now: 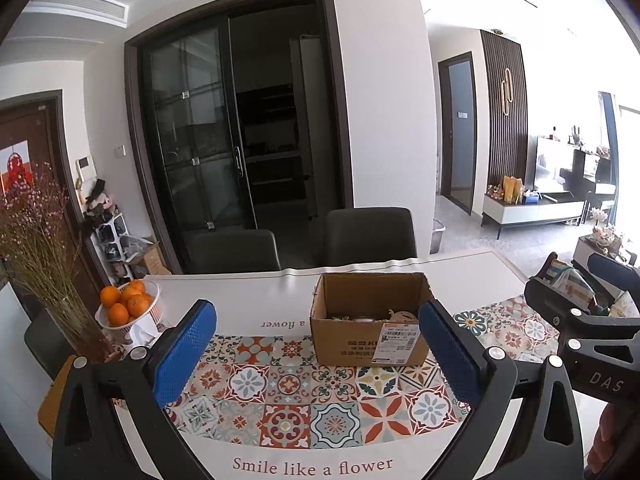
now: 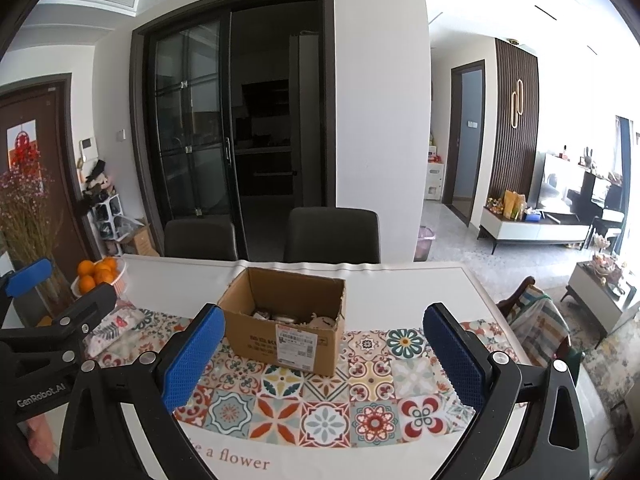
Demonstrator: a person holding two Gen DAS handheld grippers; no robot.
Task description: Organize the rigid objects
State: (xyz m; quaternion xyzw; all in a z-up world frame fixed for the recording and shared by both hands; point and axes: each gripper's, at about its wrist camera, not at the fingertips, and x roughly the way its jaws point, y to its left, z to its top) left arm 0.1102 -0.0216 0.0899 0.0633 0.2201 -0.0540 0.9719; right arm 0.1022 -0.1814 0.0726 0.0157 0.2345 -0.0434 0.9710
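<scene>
An open cardboard box (image 1: pixel 370 338) with a shipping label stands on the patterned tablecloth; it also shows in the right wrist view (image 2: pixel 286 330). Several small objects (image 2: pixel 298 318) lie inside it, too small to identify. My left gripper (image 1: pixel 316 354) is open and empty, held above the cloth just in front of the box. My right gripper (image 2: pixel 324 354) is open and empty, in front of the box and to the right of the left one. The right gripper's body shows at the right edge of the left wrist view (image 1: pixel 592 320).
A white basket of oranges (image 1: pixel 128 308) and a vase of dried flowers (image 1: pixel 60 280) stand at the table's left. Two dark chairs (image 1: pixel 370 236) stand behind the far edge. The white table (image 1: pixel 256 296) extends past the tiled cloth (image 1: pixel 320 400).
</scene>
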